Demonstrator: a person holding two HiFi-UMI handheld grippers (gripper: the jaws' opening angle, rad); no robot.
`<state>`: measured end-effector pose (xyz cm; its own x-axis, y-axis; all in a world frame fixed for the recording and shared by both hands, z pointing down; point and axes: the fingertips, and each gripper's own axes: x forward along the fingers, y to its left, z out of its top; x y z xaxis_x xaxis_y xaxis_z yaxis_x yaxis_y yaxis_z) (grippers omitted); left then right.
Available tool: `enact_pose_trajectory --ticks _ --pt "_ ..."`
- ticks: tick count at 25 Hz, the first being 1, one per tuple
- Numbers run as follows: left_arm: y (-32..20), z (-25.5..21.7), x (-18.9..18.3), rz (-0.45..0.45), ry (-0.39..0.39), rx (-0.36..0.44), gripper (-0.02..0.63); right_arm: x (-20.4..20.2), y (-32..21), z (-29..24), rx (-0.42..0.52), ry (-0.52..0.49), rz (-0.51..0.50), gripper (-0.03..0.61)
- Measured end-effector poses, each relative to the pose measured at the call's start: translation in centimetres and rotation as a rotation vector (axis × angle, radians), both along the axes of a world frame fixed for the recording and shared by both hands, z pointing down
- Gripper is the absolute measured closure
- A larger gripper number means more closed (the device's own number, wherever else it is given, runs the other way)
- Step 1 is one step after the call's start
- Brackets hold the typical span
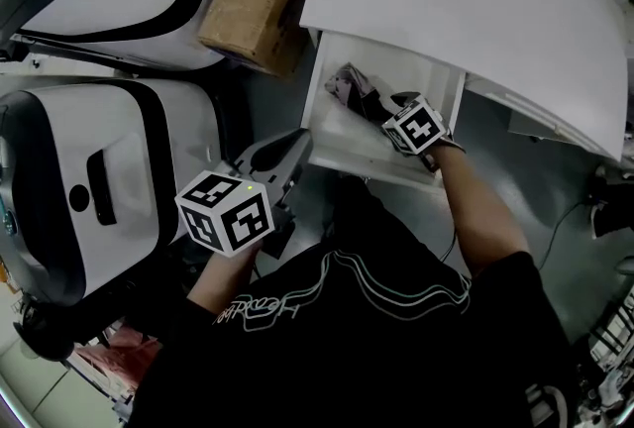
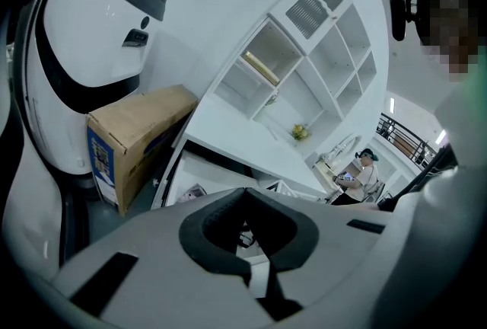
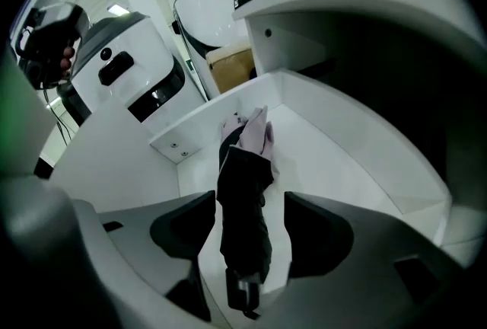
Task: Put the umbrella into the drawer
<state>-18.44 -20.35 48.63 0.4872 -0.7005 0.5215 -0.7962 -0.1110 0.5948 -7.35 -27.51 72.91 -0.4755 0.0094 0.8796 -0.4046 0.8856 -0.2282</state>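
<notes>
Resting umbrella (image 3: pixel 243 198): folded and lying lengthwise on the drawer floor — already inside.
Drawer (image 3: pixel 335 167): standing pulled out, giving room to reach in.
Right gripper (image 3: pixel 249 232): straddling the umbrella with jaws spread clear of it — probably letting it go.
Left gripper (image 2: pixel 247 247): idling near the body, jaws together, carrying nothing.

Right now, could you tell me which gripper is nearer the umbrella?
Right. The right gripper straddles the umbrella inside the drawer; the left gripper hangs outside the drawer.
</notes>
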Motion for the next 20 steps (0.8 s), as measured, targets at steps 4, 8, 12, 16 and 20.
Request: enact_pose_trajectory --ticks 4,8,12,16,20 --pt "0.8 -1.4 0.9 0.006 0.000 0.021 0.594 1.4 -1.1 -5.6 0.032 -0.113 0.095 0.322" --pt "2.6 -3.3 2.8 0.034 0.000 0.066 0.594 2.6 -0.6 -13.8 0.094 -0.285 0.180 0.322" --pt "5.2 -5.6 4.7 0.063 0.002 0.107 0.594 4.2 2.2 -22.1 0.172 -0.439 0.270 0.324" --pt "8.0 -8.4 6.6 0.094 0.006 0.164 0.594 5.5 7.1 -29.9 0.204 -0.634 0.294 0.325" --pt "11.5 -11.4 8.5 0.128 0.011 0.218 0.594 6.9 12.9 -35.6 0.218 -0.803 0.321 0.425"
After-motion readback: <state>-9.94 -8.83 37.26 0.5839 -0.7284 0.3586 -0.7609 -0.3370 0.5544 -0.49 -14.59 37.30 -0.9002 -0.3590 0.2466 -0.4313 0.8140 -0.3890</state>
